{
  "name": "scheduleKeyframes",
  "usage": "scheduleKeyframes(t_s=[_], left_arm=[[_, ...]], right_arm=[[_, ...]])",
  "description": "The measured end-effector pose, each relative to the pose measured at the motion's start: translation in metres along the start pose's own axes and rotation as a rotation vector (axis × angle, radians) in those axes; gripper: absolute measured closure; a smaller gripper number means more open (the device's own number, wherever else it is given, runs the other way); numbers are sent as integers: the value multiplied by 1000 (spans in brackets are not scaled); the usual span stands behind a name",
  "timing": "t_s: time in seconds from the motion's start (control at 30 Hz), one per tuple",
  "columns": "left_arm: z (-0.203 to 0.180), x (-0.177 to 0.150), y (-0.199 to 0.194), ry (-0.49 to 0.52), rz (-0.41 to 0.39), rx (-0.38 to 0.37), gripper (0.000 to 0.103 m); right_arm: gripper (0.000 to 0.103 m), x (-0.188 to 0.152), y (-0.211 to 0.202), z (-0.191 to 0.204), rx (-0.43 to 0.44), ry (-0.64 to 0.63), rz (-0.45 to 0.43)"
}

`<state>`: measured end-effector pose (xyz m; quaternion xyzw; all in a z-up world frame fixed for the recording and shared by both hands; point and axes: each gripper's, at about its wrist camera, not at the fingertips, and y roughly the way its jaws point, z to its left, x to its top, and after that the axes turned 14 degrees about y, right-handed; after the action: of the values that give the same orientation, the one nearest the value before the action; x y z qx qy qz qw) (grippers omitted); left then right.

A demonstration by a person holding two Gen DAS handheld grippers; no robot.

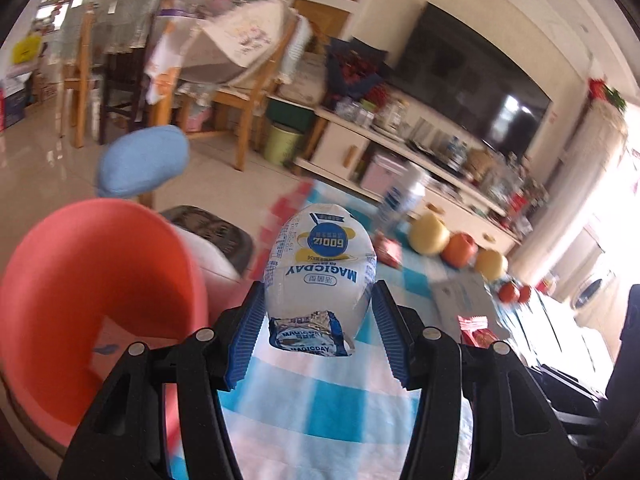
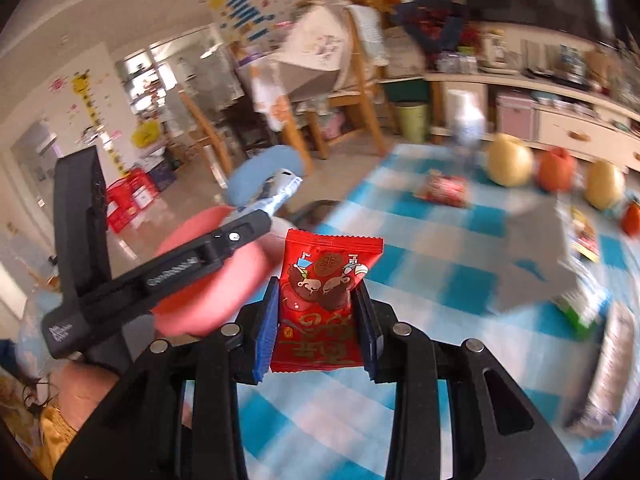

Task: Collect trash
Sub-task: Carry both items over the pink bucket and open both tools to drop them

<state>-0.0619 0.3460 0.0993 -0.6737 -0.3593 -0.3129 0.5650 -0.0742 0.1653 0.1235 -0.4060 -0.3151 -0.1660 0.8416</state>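
Two hand-held grippers carry trash toward the bin. The left gripper (image 1: 320, 308) is clamped on a white-and-blue MAGICDAY pouch (image 1: 320, 268), its ribbed blue pads (image 1: 248, 336) pressing the pouch's lower sides while the crumpled foil end hangs between them; the right gripper (image 2: 316, 308) is closed on a red snack wrapper (image 2: 324, 300), which stands upright between its pads. Both loads sit above the blue-and-white checked tablecloth (image 1: 328, 412), near the table edge where a coral-red bin (image 1: 88, 280) stands open just to the left; in the right wrist view the left gripper (image 2: 276, 200) and its pouch are already over that bin (image 2: 208, 300). To do the drop well, judged from this layout: bring each gripper fully over the bin's mouth before loosening, tip the fingers downward so the light packaging slides clear instead of clinging to the ribbed pads, and release one after the other so the tools do not crowd each other at the rim. More litter remains on the cloth, such as another red wrapper (image 2: 444, 190) near the pear (image 2: 510, 160) and the other fruit, which should stay put. Motion blur makes smaller items hard to name.
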Motion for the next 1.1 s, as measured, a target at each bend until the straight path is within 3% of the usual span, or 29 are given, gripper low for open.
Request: scheduleKeyframes(t_s=[0.17,0.43,0.5,0.53,0.57,0.6,0.63,0.77,0.97,1.1], left_arm=[[69,4,-14,-97,-4,168,48],[148,-3,-16,-247,44,303,47],[161,-5,-12,-289,57,315,47],[165,-8,-12,-305,61,320,47],[169,-9,-12,-321,68,327,44],[173,-11,-11,-334,75,341,33],[175,-11,-11,-341,75,353,26],[175,-14,-14,-347,68,377,20],[160,-11,-17,-335,-21,369,15],[142,-7,-16,-309,-95,306,14]], right_arm=[[66,10,44,64,64,-96,49],[66,8,112,116,80,-190,139],[61,5,125,118,71,-199,165],[56,3,131,119,49,-205,167],[43,2,135,118,41,-202,166],[35,2,137,116,43,-194,166],[34,0,136,112,47,-174,162],[18,1,119,101,31,-138,100],[13,-15,86,92,-56,-185,24],[9,-30,69,84,-80,-197,19]])
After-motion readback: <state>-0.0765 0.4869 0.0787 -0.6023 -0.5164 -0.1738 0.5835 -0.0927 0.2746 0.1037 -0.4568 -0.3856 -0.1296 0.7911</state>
